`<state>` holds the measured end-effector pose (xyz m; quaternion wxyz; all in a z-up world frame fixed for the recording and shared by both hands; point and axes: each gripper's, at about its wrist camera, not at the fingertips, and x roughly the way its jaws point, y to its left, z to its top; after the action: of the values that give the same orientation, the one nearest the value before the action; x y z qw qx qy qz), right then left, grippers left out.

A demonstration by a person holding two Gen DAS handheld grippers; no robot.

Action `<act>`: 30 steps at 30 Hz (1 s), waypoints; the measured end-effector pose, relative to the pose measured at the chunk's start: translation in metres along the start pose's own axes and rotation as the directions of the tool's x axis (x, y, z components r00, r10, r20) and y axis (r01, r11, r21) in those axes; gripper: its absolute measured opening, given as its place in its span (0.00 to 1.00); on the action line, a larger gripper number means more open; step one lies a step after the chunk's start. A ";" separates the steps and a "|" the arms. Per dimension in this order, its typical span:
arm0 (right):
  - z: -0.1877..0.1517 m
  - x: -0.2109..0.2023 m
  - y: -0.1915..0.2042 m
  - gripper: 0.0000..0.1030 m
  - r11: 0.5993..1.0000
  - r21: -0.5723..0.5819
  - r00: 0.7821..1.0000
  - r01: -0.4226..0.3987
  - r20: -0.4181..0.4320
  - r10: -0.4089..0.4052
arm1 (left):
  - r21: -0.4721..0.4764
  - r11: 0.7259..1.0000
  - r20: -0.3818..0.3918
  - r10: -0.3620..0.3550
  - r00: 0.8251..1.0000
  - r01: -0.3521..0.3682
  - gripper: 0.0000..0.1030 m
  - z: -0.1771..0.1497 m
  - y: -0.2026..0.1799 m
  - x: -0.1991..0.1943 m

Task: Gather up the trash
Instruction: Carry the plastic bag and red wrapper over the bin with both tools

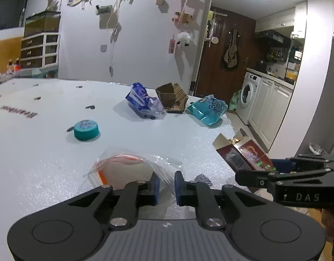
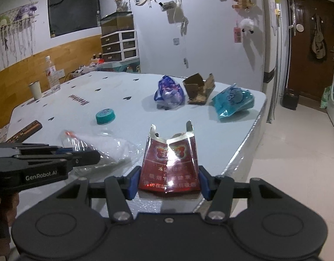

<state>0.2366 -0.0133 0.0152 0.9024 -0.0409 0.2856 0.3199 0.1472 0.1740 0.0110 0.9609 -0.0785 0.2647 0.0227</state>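
Note:
My left gripper (image 1: 167,188) has its jaws nearly closed on the edge of a clear plastic zip bag (image 1: 125,169) with a red-orange strip, lying on the white table (image 1: 47,143). The bag also shows in the right wrist view (image 2: 106,145), with my left gripper (image 2: 88,155) on it. My right gripper (image 2: 168,182) is shut on a torn red cigarette pack (image 2: 170,165) at the table's near right edge. That pack (image 1: 243,154) and my right gripper (image 1: 264,170) show at the right of the left wrist view.
A teal lid (image 1: 86,129) lies at mid table. Farther back lie a blue-purple wrapper (image 1: 143,103), a crumpled brown cardboard box (image 1: 172,97) and a teal pouch (image 1: 207,109). A bottle (image 2: 51,74) and cup (image 2: 35,89) stand far left. The floor (image 2: 297,163) drops off right.

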 end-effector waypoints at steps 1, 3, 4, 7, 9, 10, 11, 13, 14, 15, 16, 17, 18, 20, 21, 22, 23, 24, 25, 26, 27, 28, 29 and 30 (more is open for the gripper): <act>0.000 0.002 0.001 0.53 1.000 -0.001 1.000 0.000 -0.003 0.000 | -0.010 1.000 -0.004 -0.002 1.000 0.002 0.17 0.000 0.002 0.003; -0.001 0.005 0.001 0.53 1.000 0.000 1.000 0.001 -0.007 -0.001 | -0.027 1.000 -0.007 -0.008 1.000 0.008 0.17 -0.001 0.004 0.007; -0.001 0.007 0.000 0.53 1.000 0.002 1.000 0.002 -0.009 -0.002 | -0.036 0.999 -0.009 -0.010 1.000 0.010 0.17 -0.002 0.005 0.008; -0.002 0.011 -0.001 0.53 1.000 0.007 1.000 0.003 -0.015 -0.003 | -0.062 0.998 -0.018 -0.006 1.000 0.005 0.17 -0.003 0.008 0.014; -0.003 0.012 -0.002 0.53 1.000 0.010 1.000 0.005 -0.018 -0.004 | -0.077 0.997 -0.016 -0.005 1.000 0.004 0.17 -0.003 0.009 0.016; -0.003 0.013 -0.002 0.53 1.000 0.010 1.000 0.006 -0.020 -0.005 | -0.084 0.996 -0.014 -0.007 1.000 0.006 0.17 -0.003 0.009 0.017; -0.003 0.014 -0.003 0.53 1.000 0.011 1.000 0.007 -0.022 -0.007 | -0.086 0.996 -0.015 -0.009 1.000 0.007 0.17 -0.002 0.009 0.017; -0.003 0.015 -0.004 0.53 1.000 0.016 1.000 0.010 -0.023 -0.009 | -0.088 0.996 -0.022 -0.008 1.000 0.006 0.15 -0.001 0.010 0.019; -0.004 0.015 -0.004 0.53 1.000 0.018 1.000 0.010 -0.023 -0.010 | -0.087 0.996 -0.026 -0.007 1.000 0.004 0.12 0.000 0.009 0.020; -0.004 0.015 -0.004 0.53 1.000 0.019 1.000 0.011 -0.023 -0.011 | -0.083 0.997 -0.033 -0.004 0.999 0.001 0.08 0.000 0.009 0.021; -0.004 0.015 -0.004 0.53 1.000 0.019 1.000 0.011 -0.022 -0.011 | -0.076 0.997 -0.032 0.006 0.999 -0.008 0.06 0.000 0.007 0.020; -0.004 0.014 -0.004 0.53 1.000 0.020 1.000 0.013 -0.020 -0.012 | -0.067 0.998 -0.028 0.014 1.000 -0.015 0.05 0.000 0.005 0.020; -0.003 0.013 -0.005 0.53 1.000 0.021 1.000 0.015 -0.017 -0.015 | -0.058 0.998 -0.025 0.019 1.000 -0.021 0.05 0.000 0.004 0.018; -0.002 0.010 -0.005 0.53 0.999 0.028 1.000 0.022 -0.008 -0.022 | -0.044 0.999 -0.017 0.024 1.000 -0.025 0.04 0.002 0.001 0.015; -0.002 0.008 -0.005 0.53 0.999 0.032 1.000 0.024 -0.004 -0.024 | -0.036 0.999 -0.012 0.029 0.999 -0.030 0.03 0.003 -0.001 0.012; -0.001 0.006 -0.005 0.53 0.999 0.035 1.000 0.025 0.001 -0.025 | -0.029 0.999 -0.007 0.037 0.999 -0.037 0.03 0.003 -0.003 0.010; -0.001 0.003 -0.006 0.53 0.999 0.037 1.000 0.027 0.006 -0.028 | -0.020 0.999 0.000 0.045 0.999 -0.045 0.03 0.005 -0.005 0.007; 0.000 0.001 -0.007 0.53 0.999 0.039 0.999 0.029 0.011 -0.030 | -0.013 0.999 0.007 0.052 0.999 -0.052 0.03 0.006 -0.007 0.005; 0.000 -0.002 -0.007 0.53 0.999 0.041 0.999 0.032 0.016 -0.033 | -0.007 0.998 0.014 0.057 0.998 -0.057 0.03 0.007 -0.009 0.002; 0.000 -0.006 -0.008 0.53 0.998 0.043 0.999 0.035 0.022 -0.036 | -0.002 0.998 0.018 0.060 0.998 -0.059 0.03 0.008 -0.011 0.000; 0.001 -0.009 -0.009 0.53 0.998 0.045 0.999 0.038 0.027 -0.039 | 0.007 0.998 0.025 0.063 0.998 -0.063 0.03 0.009 -0.014 -0.003; 0.001 -0.013 -0.010 0.53 0.998 0.048 0.999 0.041 0.034 -0.042 | 0.015 0.998 0.030 0.065 0.997 -0.066 0.03 0.010 -0.017 -0.005; 0.001 -0.016 -0.011 0.53 0.998 0.050 0.998 0.044 0.039 -0.046 | 0.023 0.997 0.034 0.067 0.997 -0.068 0.03 0.011 -0.020 -0.007; 0.001 -0.021 -0.012 0.53 0.997 0.053 0.998 0.050 0.046 -0.052 | 0.030 0.997 0.039 0.067 0.997 -0.069 0.03 0.011 -0.023 -0.010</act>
<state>0.2313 -0.0342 0.0259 0.9176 -0.0171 0.2711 0.2902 0.1467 0.1530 0.0287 0.9655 -0.0541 0.2490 0.0528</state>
